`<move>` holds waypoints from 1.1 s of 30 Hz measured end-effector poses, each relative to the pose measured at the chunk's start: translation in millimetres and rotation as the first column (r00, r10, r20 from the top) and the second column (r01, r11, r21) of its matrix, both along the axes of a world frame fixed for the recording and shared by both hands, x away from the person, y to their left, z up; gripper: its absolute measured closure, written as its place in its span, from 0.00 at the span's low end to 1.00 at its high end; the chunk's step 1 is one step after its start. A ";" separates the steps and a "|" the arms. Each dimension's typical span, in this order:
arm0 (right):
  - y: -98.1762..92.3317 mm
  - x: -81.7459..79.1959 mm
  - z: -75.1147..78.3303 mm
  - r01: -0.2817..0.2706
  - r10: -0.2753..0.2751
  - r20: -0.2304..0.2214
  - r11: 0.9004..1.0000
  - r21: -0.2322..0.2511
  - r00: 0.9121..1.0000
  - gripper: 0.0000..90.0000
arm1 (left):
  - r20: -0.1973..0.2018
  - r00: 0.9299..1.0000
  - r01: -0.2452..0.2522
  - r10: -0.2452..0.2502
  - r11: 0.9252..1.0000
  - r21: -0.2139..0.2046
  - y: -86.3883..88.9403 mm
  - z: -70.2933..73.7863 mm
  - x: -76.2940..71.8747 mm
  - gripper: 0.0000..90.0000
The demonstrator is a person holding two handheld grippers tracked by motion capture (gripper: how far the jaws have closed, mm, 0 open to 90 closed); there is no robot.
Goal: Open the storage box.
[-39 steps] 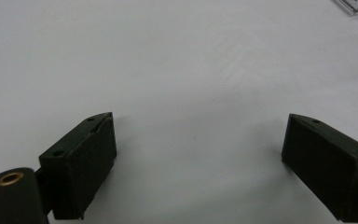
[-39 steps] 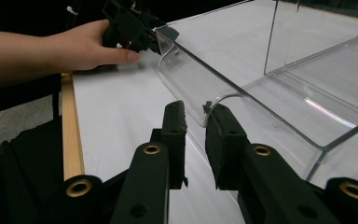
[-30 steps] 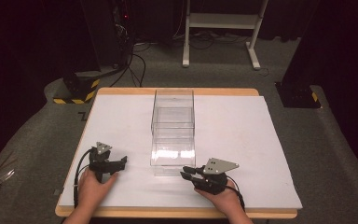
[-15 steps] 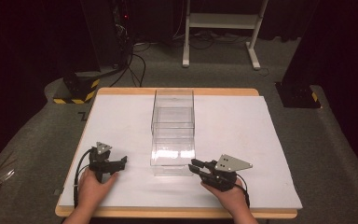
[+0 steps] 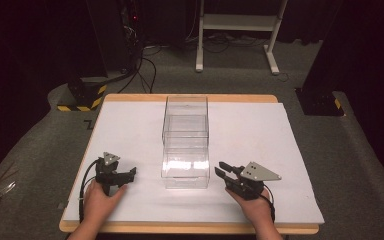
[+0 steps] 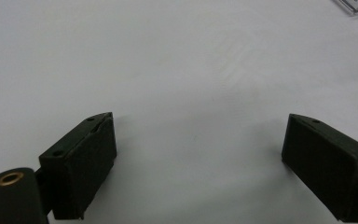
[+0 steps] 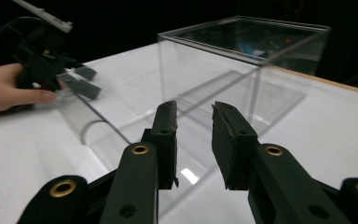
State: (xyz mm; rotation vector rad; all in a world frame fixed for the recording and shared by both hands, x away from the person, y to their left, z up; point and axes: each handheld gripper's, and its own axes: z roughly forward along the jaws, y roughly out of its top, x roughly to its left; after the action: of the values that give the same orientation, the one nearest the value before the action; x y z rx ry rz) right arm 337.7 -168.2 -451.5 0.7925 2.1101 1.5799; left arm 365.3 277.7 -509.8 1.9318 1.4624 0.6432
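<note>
A clear, empty acrylic box (image 5: 186, 142) stands in the middle of the white-covered table (image 5: 260, 130). My left gripper (image 5: 131, 171) rests on the table left of the box's near end, held by a hand. Its jaws stand wide open over bare white surface (image 6: 200, 126), with nothing between them. My right gripper (image 5: 219, 168) sits just right of the box's near corner and points toward it. Its jaws are open by a narrow gap (image 7: 193, 109) and hold nothing. The box (image 7: 242, 56) rises just ahead of them. The left gripper (image 7: 81, 81) lies beyond the box's near end.
The wooden table edge (image 5: 190, 229) runs along the front. A corner of the clear box (image 6: 356, 5) shows at the top right of the left gripper view. Grey carpet, a yellow-black striped base (image 5: 82, 96) and a white stand (image 5: 237, 30) lie behind the table.
My right gripper has slid to the right, from in front of the box's near face to beside its near right corner. The left gripper has stayed put.
</note>
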 end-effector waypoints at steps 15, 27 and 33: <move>-47.8 20.6 -15.4 0.262 -0.264 -0.002 0.958 -0.120 0.965 0.74 | -0.001 1.000 0.001 -0.001 1.000 0.001 0.1 0.1 0.0 0.11; -49.3 38.7 -46.9 0.293 -0.335 -0.120 0.916 -0.274 0.934 0.69 | -0.001 1.000 0.001 -0.001 1.000 0.002 0.1 0.1 0.0 0.11; -49.9 38.9 -47.0 0.301 -0.343 -0.130 0.916 -0.266 0.930 0.68 | -0.001 1.000 0.001 -0.001 1.000 0.002 0.0 0.1 -0.1 0.11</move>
State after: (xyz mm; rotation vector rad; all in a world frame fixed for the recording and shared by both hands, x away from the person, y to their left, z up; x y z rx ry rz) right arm 376.6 -218.0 -498.4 1.1574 2.1013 1.0916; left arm 365.2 277.8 -509.7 1.9345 1.4614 0.6441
